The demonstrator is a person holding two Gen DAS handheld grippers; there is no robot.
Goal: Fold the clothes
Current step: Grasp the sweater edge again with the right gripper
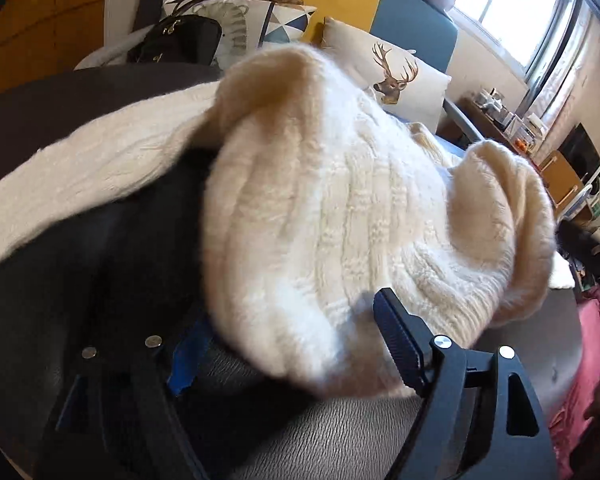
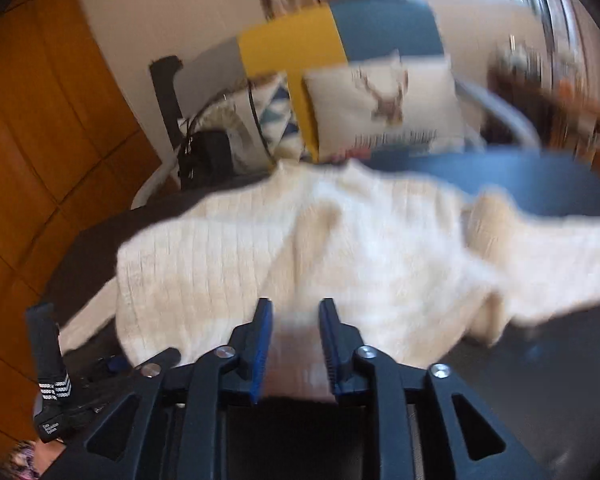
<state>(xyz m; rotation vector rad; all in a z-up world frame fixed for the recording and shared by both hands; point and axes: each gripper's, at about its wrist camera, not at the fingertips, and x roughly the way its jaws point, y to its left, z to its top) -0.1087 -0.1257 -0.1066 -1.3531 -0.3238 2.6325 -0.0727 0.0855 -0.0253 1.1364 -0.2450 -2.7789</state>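
A cream cable-knit sweater lies on a dark grey bed cover. In the left wrist view a fold of it is lifted and drapes over my left gripper, whose left finger is hidden under the knit; the right finger presses on the fabric. In the right wrist view the sweater spreads flat ahead, blurred. My right gripper is over its near hem, jaws a little apart with fabric between the blue pads.
Deer-print pillow and patterned pillow lean on a yellow-blue headboard. A black handbag sits at the back left. A desk with clutter stands right under the window. Pink fabric lies at the right edge.
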